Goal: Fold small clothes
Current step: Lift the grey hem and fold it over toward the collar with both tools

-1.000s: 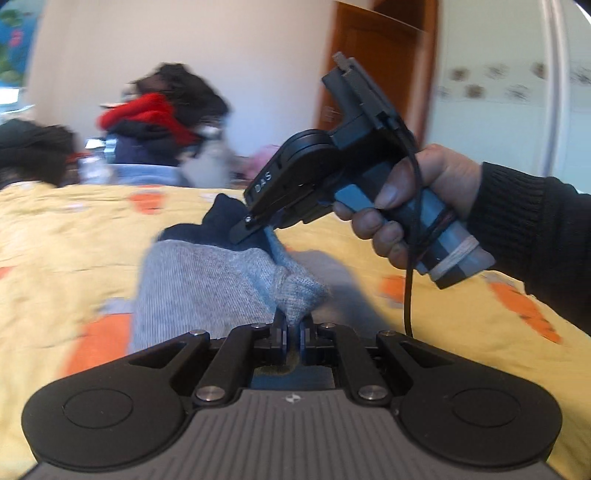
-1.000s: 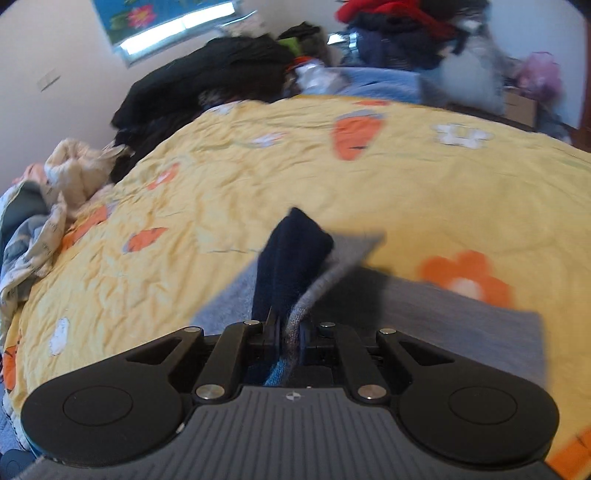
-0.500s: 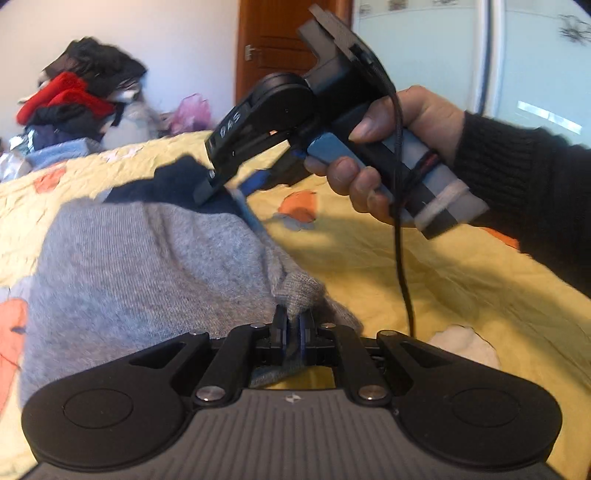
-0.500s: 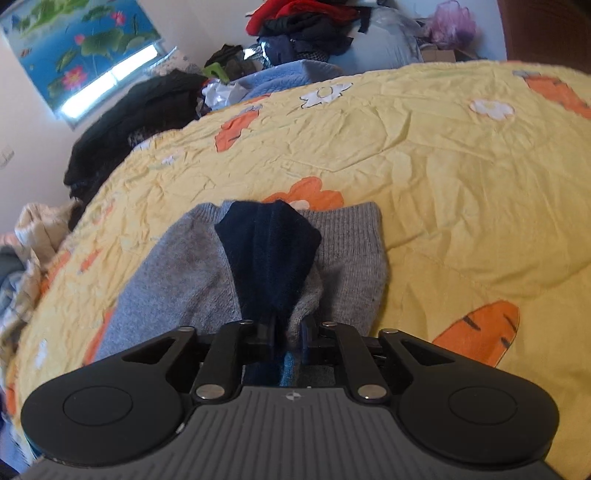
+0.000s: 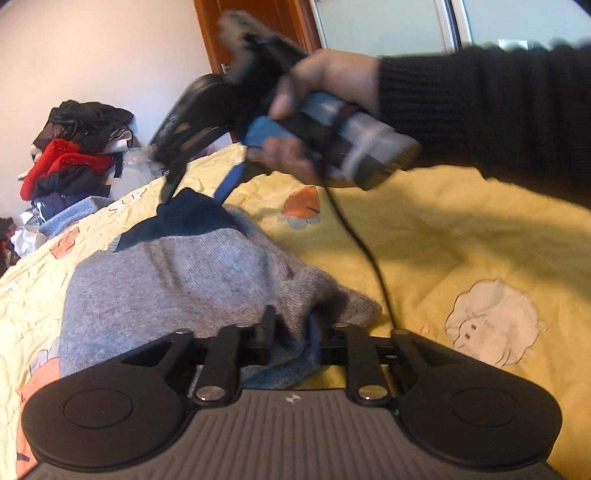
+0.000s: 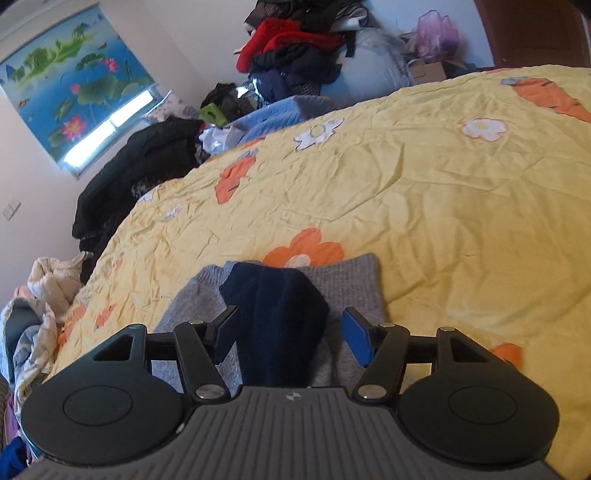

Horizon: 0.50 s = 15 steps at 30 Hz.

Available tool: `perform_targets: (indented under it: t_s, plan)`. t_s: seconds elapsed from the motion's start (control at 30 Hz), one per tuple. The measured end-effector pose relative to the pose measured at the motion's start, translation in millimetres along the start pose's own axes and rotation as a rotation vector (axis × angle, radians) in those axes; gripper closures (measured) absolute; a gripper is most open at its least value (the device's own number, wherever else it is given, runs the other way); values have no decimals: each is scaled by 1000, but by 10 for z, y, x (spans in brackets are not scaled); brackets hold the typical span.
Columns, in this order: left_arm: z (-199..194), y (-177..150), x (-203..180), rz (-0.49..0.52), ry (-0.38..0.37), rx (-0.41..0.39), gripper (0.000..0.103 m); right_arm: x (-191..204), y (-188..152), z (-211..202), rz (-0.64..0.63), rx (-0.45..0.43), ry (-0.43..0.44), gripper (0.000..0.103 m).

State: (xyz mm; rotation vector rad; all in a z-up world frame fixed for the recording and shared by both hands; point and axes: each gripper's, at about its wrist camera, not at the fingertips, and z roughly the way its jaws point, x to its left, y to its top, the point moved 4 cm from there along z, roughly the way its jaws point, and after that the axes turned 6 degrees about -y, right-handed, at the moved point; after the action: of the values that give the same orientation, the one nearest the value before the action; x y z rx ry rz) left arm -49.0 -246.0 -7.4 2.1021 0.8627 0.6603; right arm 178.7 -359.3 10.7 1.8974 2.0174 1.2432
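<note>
A small grey knit garment with a navy blue part lies folded on the yellow bedspread. My left gripper is open, its fingers standing apart around the grey hem. My right gripper is open, its fingers on either side of the navy part, which lies on the grey cloth. In the left wrist view the right gripper hovers just above the navy part, held by a hand in a dark sleeve.
The bedspread has orange and white prints. Piles of clothes stand beyond the bed's far edge, dark coats at the left, more laundry lower left. A wooden door is behind.
Both grippers have opened and let go of the garment, which now rests on the bed. The right gripper has lifted slightly off the navy part.
</note>
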Motion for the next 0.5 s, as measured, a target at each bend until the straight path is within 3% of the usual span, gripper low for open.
perform_targets:
  t_s: [0.03, 0.07, 0.17, 0.2, 0.27, 0.4, 0.5]
  plan:
    - [22, 2, 2, 6, 7, -6, 73, 17, 5, 51, -6, 12, 1, 38]
    - [36, 9, -4, 11, 12, -6, 71, 33, 3, 103, -21, 25, -3, 45]
    - [52, 41, -31, 16, 10, -23, 71, 64, -40, 207, -74, 58, -39, 78]
    - [74, 49, -25, 17, 4, -30, 72, 75, -54, 188, -92, 42, -38, 79]
    - [103, 86, 16, -7, -5, -41, 98, 94, -58, 106, -116, 13, -39, 80]
    - [116, 67, 23, -10, -47, -47, 98, 8, 9, -169, -103, -53, -17, 82]
    - [202, 4, -41, 33, -51, -30, 98, -286, -71, 4, -46, 11, -84, 82]
